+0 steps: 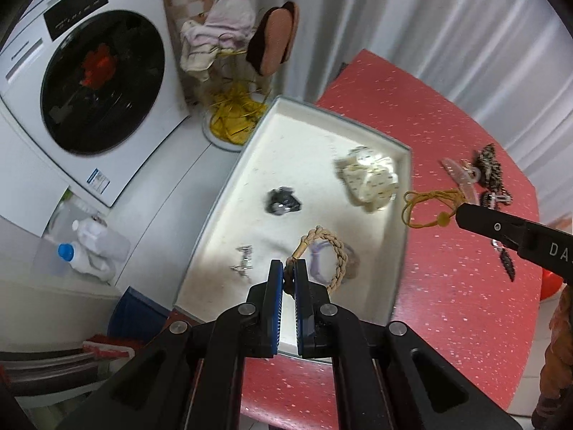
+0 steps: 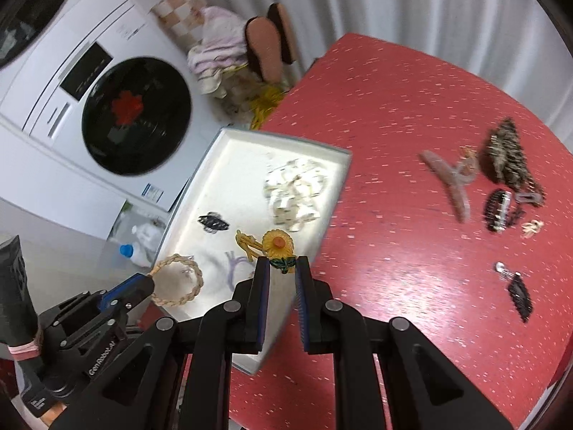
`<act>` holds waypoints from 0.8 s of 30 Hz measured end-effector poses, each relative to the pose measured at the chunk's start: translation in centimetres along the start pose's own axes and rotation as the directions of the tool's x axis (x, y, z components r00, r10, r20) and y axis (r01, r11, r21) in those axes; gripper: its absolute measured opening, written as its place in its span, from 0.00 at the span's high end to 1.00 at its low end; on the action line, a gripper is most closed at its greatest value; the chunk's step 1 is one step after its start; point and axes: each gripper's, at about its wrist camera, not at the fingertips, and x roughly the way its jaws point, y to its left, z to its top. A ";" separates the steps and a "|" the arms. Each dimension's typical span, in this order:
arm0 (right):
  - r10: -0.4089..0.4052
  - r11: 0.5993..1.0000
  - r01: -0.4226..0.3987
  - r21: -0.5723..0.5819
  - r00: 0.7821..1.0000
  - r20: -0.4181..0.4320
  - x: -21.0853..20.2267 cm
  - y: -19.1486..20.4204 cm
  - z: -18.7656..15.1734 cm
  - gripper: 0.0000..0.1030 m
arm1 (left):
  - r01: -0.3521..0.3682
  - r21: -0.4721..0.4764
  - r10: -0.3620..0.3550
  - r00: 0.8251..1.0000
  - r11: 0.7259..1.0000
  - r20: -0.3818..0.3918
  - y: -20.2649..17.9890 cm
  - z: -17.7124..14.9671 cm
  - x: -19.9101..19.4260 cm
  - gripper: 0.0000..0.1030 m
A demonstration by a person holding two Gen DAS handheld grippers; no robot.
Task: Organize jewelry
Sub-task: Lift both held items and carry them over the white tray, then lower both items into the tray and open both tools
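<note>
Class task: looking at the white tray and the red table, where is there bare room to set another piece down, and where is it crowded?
In the white tray, the far corner beyond the cream scrunchie and black clip is bare. The red table is bare between the tray and the hair clips. The tray's near end is crowded.

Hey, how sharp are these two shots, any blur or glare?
Left wrist view: mostly sharp, fisheye-bent edges, cream fabric scrunchie slightly smeared. Right wrist view: motion blur across the speckled red table, glare washing out the white rectangular tray.
</note>
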 end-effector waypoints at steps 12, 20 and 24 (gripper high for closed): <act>0.013 1.000 -0.015 -0.022 0.997 -0.079 6.8 1.3 0.9 0.85 | -0.029 0.004 0.029 0.999 1.000 -0.033 1.0 0.6 5.4 0.93; 0.017 1.000 -0.016 0.008 0.993 -0.115 10.4 0.4 1.1 0.85 | -0.045 0.019 0.046 0.997 0.999 -0.066 1.0 0.2 8.1 0.93; 0.021 0.999 -0.017 0.032 0.991 -0.133 11.3 -0.3 1.3 0.85 | -0.050 0.032 0.053 0.996 0.998 -0.074 0.8 0.1 8.9 0.92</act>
